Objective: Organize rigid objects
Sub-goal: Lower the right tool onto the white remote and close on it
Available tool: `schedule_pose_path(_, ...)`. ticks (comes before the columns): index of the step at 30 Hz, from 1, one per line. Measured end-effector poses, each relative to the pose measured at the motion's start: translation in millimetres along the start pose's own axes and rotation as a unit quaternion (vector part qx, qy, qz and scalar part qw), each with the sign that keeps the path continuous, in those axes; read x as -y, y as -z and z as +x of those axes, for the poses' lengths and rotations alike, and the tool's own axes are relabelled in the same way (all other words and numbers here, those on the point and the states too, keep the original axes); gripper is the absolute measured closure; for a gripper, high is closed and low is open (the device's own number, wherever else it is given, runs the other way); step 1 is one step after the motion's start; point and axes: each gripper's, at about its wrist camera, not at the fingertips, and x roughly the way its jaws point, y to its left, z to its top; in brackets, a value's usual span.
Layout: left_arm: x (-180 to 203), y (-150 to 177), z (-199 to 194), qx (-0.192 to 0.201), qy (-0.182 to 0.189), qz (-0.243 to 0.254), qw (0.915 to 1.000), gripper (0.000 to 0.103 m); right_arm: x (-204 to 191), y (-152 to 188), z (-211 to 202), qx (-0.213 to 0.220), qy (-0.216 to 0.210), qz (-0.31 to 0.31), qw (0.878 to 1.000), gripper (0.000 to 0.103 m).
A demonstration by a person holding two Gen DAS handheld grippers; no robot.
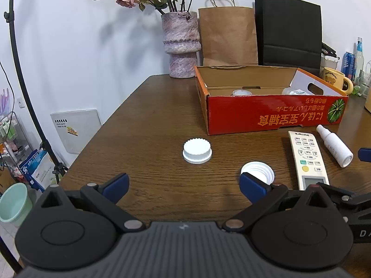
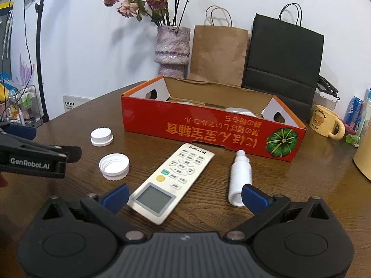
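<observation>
Two white caps lie on the brown table: one top-up (image 1: pixel 197 151) (image 2: pixel 101 137), one hollow-side-up (image 1: pixel 257 172) (image 2: pixel 114 166). A white remote (image 1: pixel 308 159) (image 2: pixel 171 181) and a white spray bottle (image 1: pixel 335 145) (image 2: pixel 240 178) lie on their sides to the right of the caps. A red open cardboard box (image 1: pixel 276 115) (image 2: pixel 208 131) stands behind them with a few items inside. My left gripper (image 1: pixel 184 186) is open and empty, near the hollow cap. My right gripper (image 2: pixel 185 195) is open and empty, over the remote's screen end.
A vase of dried roses (image 1: pixel 181 45), a brown paper bag (image 1: pixel 228 36) and a black bag (image 1: pixel 289 32) stand at the back wall. A yellow mug (image 2: pixel 324 122) and bottles (image 2: pixel 358 111) are at the far right. The table's left edge (image 1: pixel 97 134) drops to floor clutter.
</observation>
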Motion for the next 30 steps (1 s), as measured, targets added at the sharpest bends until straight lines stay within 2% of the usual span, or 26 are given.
schedule_pose_path(8,-11.7,-5.1,8.2,-0.004,0.004,-0.012,0.9999,0.000,-7.9,-9.8,22.9,-0.020,0.008,0.011,1.000,0.000)
schedule_pose_path(15,-17.3,-6.1,14.3,-0.010,0.011,-0.026,0.9995,0.000,-16.1,-17.4,44.6,-0.035,0.033,0.007,0.999,0.002)
schedule_pose_path(23,-18.5,-6.7,17.7,-0.014,0.012,-0.033,0.9993,0.000,-11.2,-22.1,62.5,-0.053,0.042,0.021,0.997,0.018)
schedule_pose_path(30,-17.8,-6.5,18.4,-0.014,0.009,-0.031,0.9994,0.000,-2.0,-23.8,64.4,-0.057,0.003,0.055,0.997,0.044)
